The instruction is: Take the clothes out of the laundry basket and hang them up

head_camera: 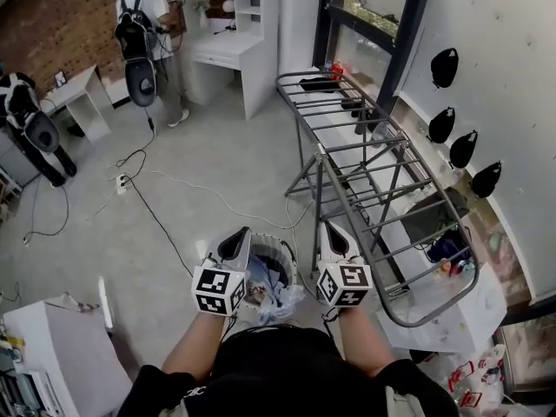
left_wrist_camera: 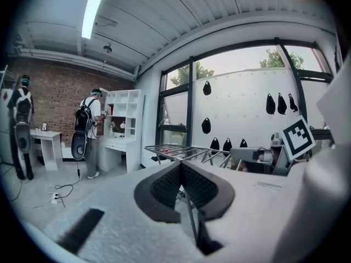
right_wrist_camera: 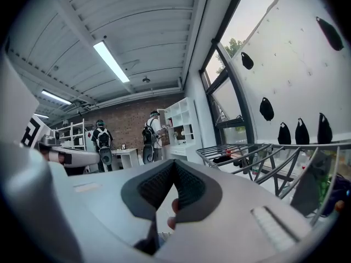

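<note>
The round white laundry basket [head_camera: 271, 249] stands on the floor right below me, with crumpled light and blue clothes [head_camera: 271, 292] inside. My left gripper [head_camera: 241, 234] hovers over its left rim and my right gripper [head_camera: 327, 227] over its right rim. Both point forward, roughly level. In the left gripper view the left gripper [left_wrist_camera: 180, 163] has its jaws together with nothing between them. In the right gripper view the right gripper [right_wrist_camera: 174, 162] is also shut and empty. The grey metal drying rack [head_camera: 373, 159] stands bare just ahead on the right, also seen in both gripper views [left_wrist_camera: 175, 149] [right_wrist_camera: 241, 152].
Cables and a power strip [head_camera: 122, 182] lie on the floor ahead left. A white table [head_camera: 52, 346] is at my near left. Two people [head_camera: 143, 24] [head_camera: 26, 120] stand by a white desk and shelves [head_camera: 230, 33] at the back. A white wall panel with black hanging items [head_camera: 443, 68] runs behind the rack.
</note>
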### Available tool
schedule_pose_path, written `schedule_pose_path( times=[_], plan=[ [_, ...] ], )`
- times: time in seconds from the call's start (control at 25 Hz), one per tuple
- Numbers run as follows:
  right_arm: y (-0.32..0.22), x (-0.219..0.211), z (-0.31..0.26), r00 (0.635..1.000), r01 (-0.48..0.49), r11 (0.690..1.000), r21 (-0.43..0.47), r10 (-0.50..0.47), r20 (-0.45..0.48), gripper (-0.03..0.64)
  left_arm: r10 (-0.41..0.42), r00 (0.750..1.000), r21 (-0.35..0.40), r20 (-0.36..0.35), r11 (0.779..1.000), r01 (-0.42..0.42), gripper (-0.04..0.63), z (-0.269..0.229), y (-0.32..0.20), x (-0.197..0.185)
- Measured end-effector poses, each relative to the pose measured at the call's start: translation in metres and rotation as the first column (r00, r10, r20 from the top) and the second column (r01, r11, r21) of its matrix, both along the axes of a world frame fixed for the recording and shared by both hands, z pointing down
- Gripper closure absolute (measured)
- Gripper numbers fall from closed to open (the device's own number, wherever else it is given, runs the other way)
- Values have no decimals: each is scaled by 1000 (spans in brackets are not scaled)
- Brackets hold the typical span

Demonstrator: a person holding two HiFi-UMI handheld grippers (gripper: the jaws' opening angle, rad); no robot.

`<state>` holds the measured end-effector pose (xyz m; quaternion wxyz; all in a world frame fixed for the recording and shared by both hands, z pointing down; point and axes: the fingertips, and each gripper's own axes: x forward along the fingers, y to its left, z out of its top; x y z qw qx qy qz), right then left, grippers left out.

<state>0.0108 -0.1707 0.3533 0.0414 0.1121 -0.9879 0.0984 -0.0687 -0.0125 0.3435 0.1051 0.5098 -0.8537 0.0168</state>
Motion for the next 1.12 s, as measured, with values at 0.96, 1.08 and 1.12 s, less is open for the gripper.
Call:
schedule_pose_path(
  times=[0.96,1.08,1.12],
  plan=[
    [37,-9,62,990,67,997,-45,-72,-120,397,173,979,-175,-110,966,-191,287,96,10,-6],
    [40,-7,81,984,63,997,-53,-71,-162,397,170,973,-216,-155,956,-201,287,124,16,-6],
    [40,-6,88,982,61,996,-59,-70,-174,399,169,972,-233,-166,951,-205,287,134,17,-6]
  ],
)
